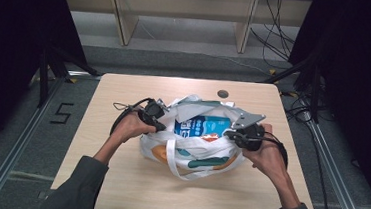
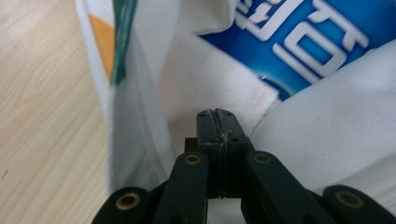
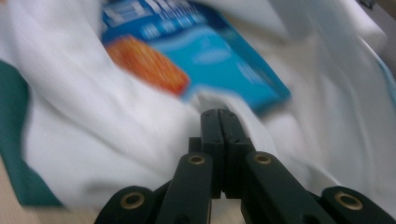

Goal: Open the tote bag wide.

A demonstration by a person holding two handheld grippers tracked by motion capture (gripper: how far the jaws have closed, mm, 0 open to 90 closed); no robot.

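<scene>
A white tote bag (image 1: 189, 155) with orange and green print lies in the middle of the table, its mouth spread apart. Inside it a blue snack packet (image 1: 204, 127) with white lettering shows. My left gripper (image 1: 164, 127) is at the bag's left rim and its jaws are shut, pinching the white cloth (image 2: 327, 130) at the tip (image 2: 217, 112), just below the packet (image 2: 317, 42). My right gripper (image 1: 227, 134) is at the right rim, jaws (image 3: 218, 112) likewise shut on a fold of the bag (image 3: 93, 130), with the packet (image 3: 210, 56) just beyond.
The wooden table (image 1: 117, 179) has bare room all round the bag. A small grey round disc (image 1: 223, 94) sits near its far edge. The bag's strap (image 1: 171, 158) loops toward the front. Cables and dark frame legs stand on the floor beyond.
</scene>
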